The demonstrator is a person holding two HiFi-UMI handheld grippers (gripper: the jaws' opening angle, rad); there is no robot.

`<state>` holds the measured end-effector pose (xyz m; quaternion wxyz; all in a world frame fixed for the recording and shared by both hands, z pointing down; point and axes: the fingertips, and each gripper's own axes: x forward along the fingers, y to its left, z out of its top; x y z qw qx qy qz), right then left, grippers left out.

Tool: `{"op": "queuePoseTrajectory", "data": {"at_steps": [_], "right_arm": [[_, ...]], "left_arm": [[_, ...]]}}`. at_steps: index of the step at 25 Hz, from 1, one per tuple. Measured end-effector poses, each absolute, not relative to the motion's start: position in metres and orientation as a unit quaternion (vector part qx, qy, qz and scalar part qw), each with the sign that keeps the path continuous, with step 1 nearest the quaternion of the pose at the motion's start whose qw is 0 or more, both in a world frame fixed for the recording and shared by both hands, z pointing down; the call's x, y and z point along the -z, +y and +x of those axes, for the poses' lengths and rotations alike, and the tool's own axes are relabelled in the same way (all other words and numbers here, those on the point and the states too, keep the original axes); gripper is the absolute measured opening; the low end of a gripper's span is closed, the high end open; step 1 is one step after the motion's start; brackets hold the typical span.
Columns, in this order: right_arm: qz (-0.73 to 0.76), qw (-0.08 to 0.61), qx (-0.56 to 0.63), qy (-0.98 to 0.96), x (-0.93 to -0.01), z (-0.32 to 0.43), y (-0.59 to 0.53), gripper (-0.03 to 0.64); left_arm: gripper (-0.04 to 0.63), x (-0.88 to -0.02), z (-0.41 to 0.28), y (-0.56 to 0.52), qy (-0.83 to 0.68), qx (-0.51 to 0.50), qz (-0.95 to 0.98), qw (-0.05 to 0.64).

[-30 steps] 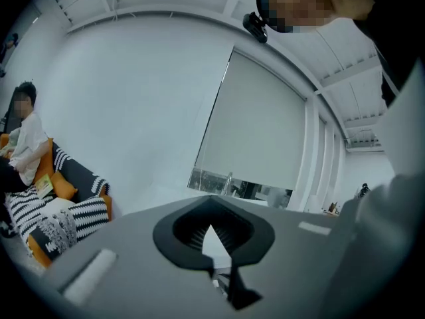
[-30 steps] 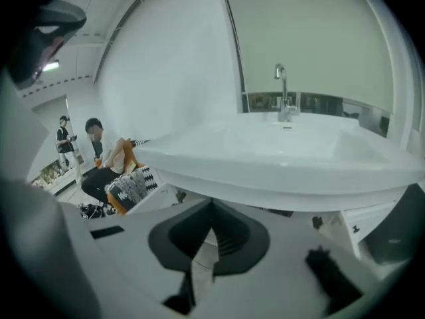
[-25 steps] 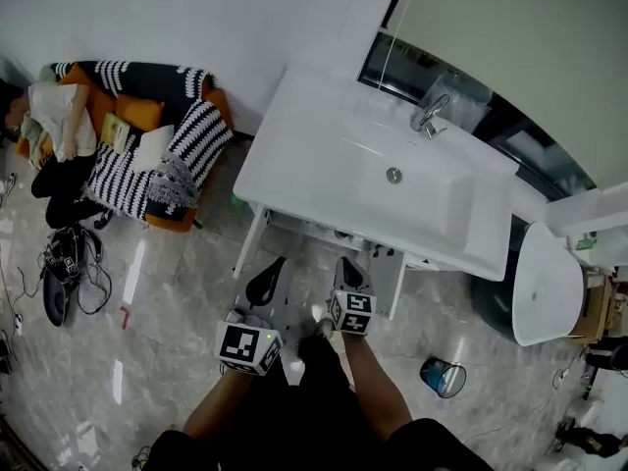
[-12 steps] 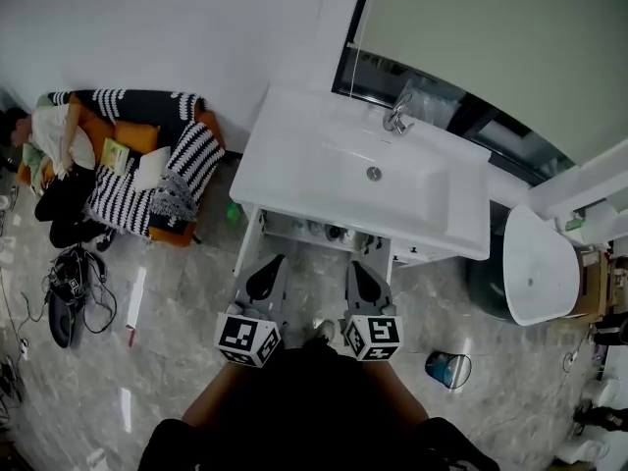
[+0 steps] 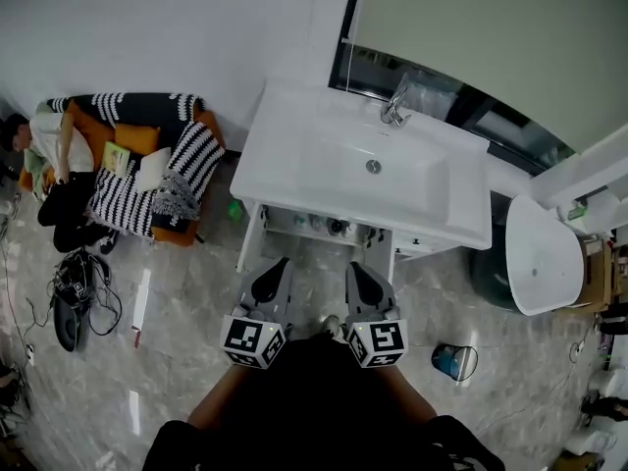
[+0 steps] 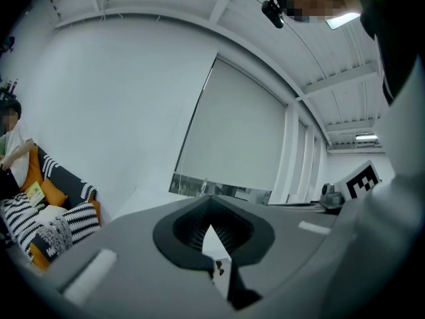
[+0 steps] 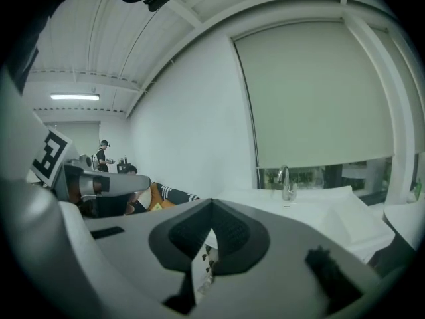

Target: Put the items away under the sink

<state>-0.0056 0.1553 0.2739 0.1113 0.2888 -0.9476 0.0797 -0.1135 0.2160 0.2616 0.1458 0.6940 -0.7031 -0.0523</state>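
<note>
The white sink vanity stands against the wall with a faucet at its back. Its cabinet below is open, and several small dark items sit on the shelf inside. My left gripper and right gripper are side by side in front of the opening, pointing at it and apart from it. Both are shut with nothing between the pads. The left gripper faces the wall and the window blind. The right gripper looks over the basin top toward the faucet.
A white toilet stands right of the vanity, and a blue bin is on the floor nearby. At the left a person sits on a sofa with striped cushions. Cables and bags lie on the marble floor.
Both grippers have lifted and drawn back from the cabinet opening. The right one rose more and now sits level beside the left. Both stayed shut and empty.
</note>
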Motion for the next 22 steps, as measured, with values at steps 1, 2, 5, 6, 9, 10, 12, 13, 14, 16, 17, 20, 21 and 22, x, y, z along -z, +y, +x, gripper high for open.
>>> {"op": "queuePoseTrajectory", "data": {"at_steps": [1, 2, 5, 6, 9, 10, 12, 13, 14, 16, 17, 20, 21, 22], "right_arm": [[0.287, 0.111, -0.077, -0.948, -0.273, -0.006, 0.157, 0.014], [0.286, 0.11, -0.075, -0.949, -0.271, -0.006, 0.158, 0.014], [0.285, 0.107, -0.072, -0.95, -0.267, -0.006, 0.16, 0.014], [0.285, 0.105, -0.071, -0.95, -0.265, -0.006, 0.161, 0.014], [0.286, 0.1, -0.068, -0.951, -0.259, -0.005, 0.164, 0.014], [0.287, 0.099, -0.067, -0.951, -0.258, -0.005, 0.166, 0.014], [0.287, 0.098, -0.065, -0.951, -0.256, -0.006, 0.167, 0.014], [0.286, 0.098, -0.064, -0.951, -0.255, -0.006, 0.168, 0.014], [0.285, 0.098, -0.063, -0.951, -0.254, -0.007, 0.169, 0.014], [0.284, 0.098, -0.063, -0.952, -0.254, -0.008, 0.171, 0.014], [0.284, 0.099, -0.063, -0.952, -0.254, -0.008, 0.171, 0.014], [0.283, 0.098, -0.06, -0.952, -0.253, -0.008, 0.172, 0.014], [0.283, 0.097, -0.059, -0.952, -0.253, -0.009, 0.171, 0.014], [0.283, 0.097, -0.058, -0.952, -0.253, -0.009, 0.171, 0.014]], "left_arm": [[0.008, -0.262, -0.114, 0.217, -0.704, 0.052, 0.693, 0.144], [0.008, -0.262, -0.115, 0.218, -0.706, 0.052, 0.692, 0.144], [0.008, -0.262, -0.119, 0.221, -0.709, 0.055, 0.688, 0.144], [0.008, -0.261, -0.119, 0.221, -0.709, 0.056, 0.688, 0.144], [0.008, -0.261, -0.118, 0.224, -0.709, 0.056, 0.688, 0.145], [0.008, -0.26, -0.118, 0.224, -0.709, 0.056, 0.688, 0.145], [0.008, -0.26, -0.118, 0.225, -0.708, 0.056, 0.689, 0.144], [0.008, -0.26, -0.118, 0.225, -0.708, 0.056, 0.689, 0.143], [0.008, -0.26, -0.118, 0.226, -0.708, 0.056, 0.689, 0.143], [0.008, -0.26, -0.119, 0.227, -0.709, 0.056, 0.688, 0.144], [0.008, -0.26, -0.119, 0.227, -0.709, 0.056, 0.688, 0.144], [0.008, -0.261, -0.12, 0.226, -0.709, 0.056, 0.688, 0.143], [0.008, -0.261, -0.12, 0.225, -0.709, 0.056, 0.689, 0.142], [0.008, -0.261, -0.12, 0.225, -0.709, 0.055, 0.689, 0.142]]}}
